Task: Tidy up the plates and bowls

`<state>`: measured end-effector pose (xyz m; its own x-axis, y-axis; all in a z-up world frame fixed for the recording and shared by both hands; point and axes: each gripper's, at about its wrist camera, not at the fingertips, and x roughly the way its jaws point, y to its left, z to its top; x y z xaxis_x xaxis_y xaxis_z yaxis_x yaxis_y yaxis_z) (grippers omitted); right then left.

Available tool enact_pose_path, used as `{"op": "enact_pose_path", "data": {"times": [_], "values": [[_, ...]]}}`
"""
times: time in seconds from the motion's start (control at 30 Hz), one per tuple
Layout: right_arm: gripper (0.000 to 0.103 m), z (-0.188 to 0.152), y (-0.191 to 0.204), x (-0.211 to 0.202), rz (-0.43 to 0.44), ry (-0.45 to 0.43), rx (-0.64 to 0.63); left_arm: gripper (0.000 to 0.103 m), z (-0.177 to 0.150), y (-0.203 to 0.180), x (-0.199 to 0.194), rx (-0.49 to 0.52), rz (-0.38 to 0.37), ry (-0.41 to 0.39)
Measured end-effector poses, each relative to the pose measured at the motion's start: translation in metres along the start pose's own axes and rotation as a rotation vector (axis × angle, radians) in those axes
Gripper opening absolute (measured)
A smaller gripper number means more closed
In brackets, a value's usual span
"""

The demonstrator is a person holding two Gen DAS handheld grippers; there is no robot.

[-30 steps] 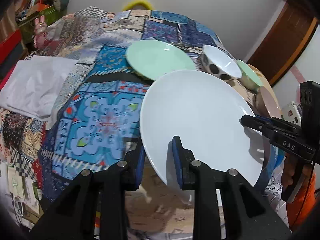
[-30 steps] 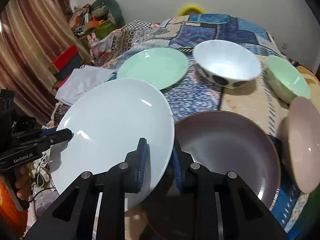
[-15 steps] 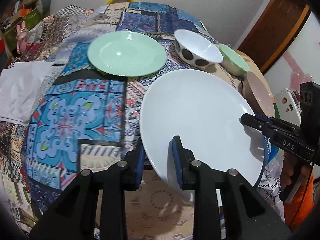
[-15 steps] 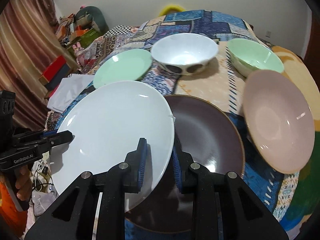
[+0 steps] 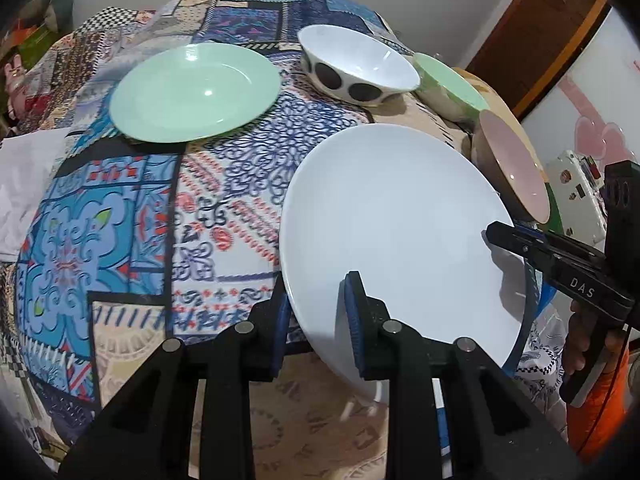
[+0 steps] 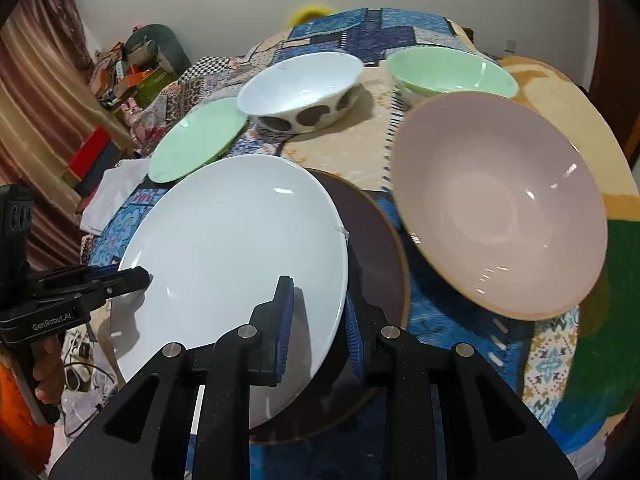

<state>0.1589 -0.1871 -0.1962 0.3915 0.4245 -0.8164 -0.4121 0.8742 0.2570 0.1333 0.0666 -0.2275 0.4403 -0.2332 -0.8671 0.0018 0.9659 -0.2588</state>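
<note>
A large white plate (image 5: 392, 232) (image 6: 232, 248) hangs tilted over the table, held at two opposite rims. My left gripper (image 5: 316, 304) is shut on its near-left rim. My right gripper (image 6: 318, 312) is shut on its right rim, which overlaps a dark brown plate (image 6: 372, 248) lying beneath. Each gripper shows in the other's view, the right gripper (image 5: 496, 236) and the left gripper (image 6: 140, 278). On the table rest a green plate (image 5: 196, 94) (image 6: 196, 140), a white bowl with dark spots (image 5: 356, 60) (image 6: 300, 84), a green bowl (image 5: 448, 84) (image 6: 448, 70) and a pink bowl (image 5: 516, 168) (image 6: 500, 204).
A patchwork cloth (image 5: 132, 220) covers the round table. A white cloth (image 5: 24, 184) (image 6: 116, 192) lies at its left edge. Boxes and clutter (image 6: 132, 68) sit by the curtain at the far left. A wooden door (image 5: 540, 32) stands at the right. A hand (image 5: 588, 340) holds each gripper.
Both grippers have carried the white plate to the right across the table, still gripped. The pink bowl and brown plate have come closer, and the green plate has slid leftward in view.
</note>
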Motion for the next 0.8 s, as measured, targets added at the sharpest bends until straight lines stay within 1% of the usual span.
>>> {"op": "enact_pose_path", "data": {"times": [0.13, 0.33, 0.6, 0.67, 0.73, 0.77, 0.8], "values": [[0.024, -0.004, -0.007, -0.001, -0.010, 0.008, 0.009, 0.026, 0.002, -0.006, 0.009, 0.011, -0.001, 0.015], [0.024, -0.005, -0.011, -0.008, -0.014, -0.006, 0.014, 0.028, 0.004, -0.010, 0.016, 0.008, -0.014, 0.032], [0.024, -0.002, -0.013, -0.009, -0.012, 0.007, 0.007, 0.029, 0.002, -0.015, 0.019, 0.031, 0.003, 0.026], [0.024, -0.002, -0.012, -0.010, -0.022, 0.007, -0.003, 0.029, 0.002, -0.017, 0.019, 0.039, 0.012, 0.024], [0.024, -0.003, -0.011, -0.011, -0.080, 0.006, -0.027, 0.031, 0.003, -0.018, 0.021, 0.041, 0.015, 0.025], [0.024, -0.004, -0.011, -0.011, -0.093, 0.007, -0.040, 0.031, 0.003, -0.018, 0.021, 0.038, 0.007, 0.021], [0.024, -0.005, -0.012, -0.011, -0.083, 0.006, -0.040, 0.031, 0.004, -0.018, 0.022, 0.037, 0.007, 0.024]]}}
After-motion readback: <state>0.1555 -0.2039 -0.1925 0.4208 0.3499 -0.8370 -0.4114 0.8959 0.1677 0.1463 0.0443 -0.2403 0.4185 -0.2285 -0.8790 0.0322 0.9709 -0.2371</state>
